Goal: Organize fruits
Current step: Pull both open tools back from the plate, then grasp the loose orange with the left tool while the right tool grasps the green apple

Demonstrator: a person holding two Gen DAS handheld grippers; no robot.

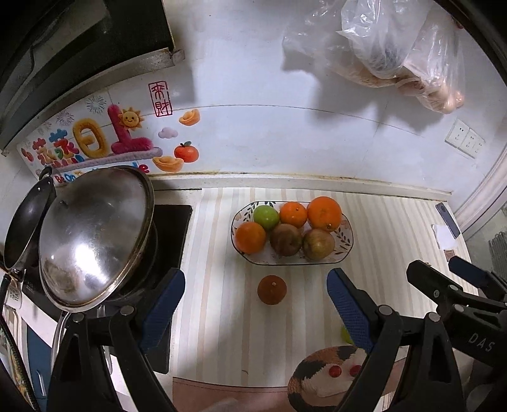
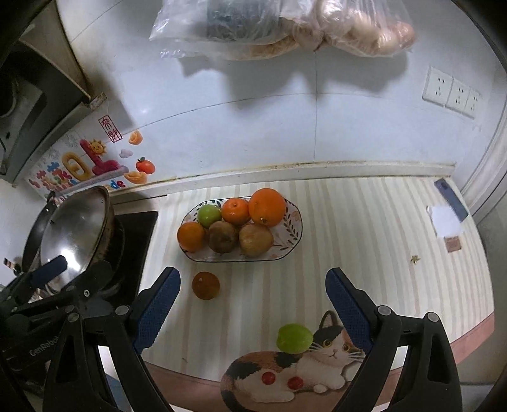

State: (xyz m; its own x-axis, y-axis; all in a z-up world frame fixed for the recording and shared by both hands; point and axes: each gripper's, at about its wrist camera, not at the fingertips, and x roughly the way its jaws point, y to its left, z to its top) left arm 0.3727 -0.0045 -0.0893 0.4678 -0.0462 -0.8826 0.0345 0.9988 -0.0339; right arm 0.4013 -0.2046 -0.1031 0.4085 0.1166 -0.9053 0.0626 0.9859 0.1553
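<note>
A patterned fruit plate (image 1: 343, 250) (image 2: 293, 236) stands on the striped counter and holds several fruits: oranges, a green apple and brown fruits. A loose brown-orange fruit (image 1: 272, 289) (image 2: 206, 285) lies just in front of the plate. A loose green fruit (image 2: 294, 337) lies nearer, on the cat picture; in the left wrist view it (image 1: 346, 335) is mostly hidden behind my finger. My left gripper (image 1: 256, 312) is open and empty, with the brown-orange fruit ahead between its fingers. My right gripper (image 2: 253, 309) is open and empty, the green fruit just below its gap.
A wok with a steel lid (image 1: 95, 237) (image 2: 74, 231) sits on the stove at the left. Plastic bags (image 1: 396, 47) (image 2: 285, 25) hang on the wall. A phone (image 2: 451, 199) and paper scraps (image 2: 445, 223) lie at the right. The right gripper's body (image 1: 459, 294) shows in the left wrist view.
</note>
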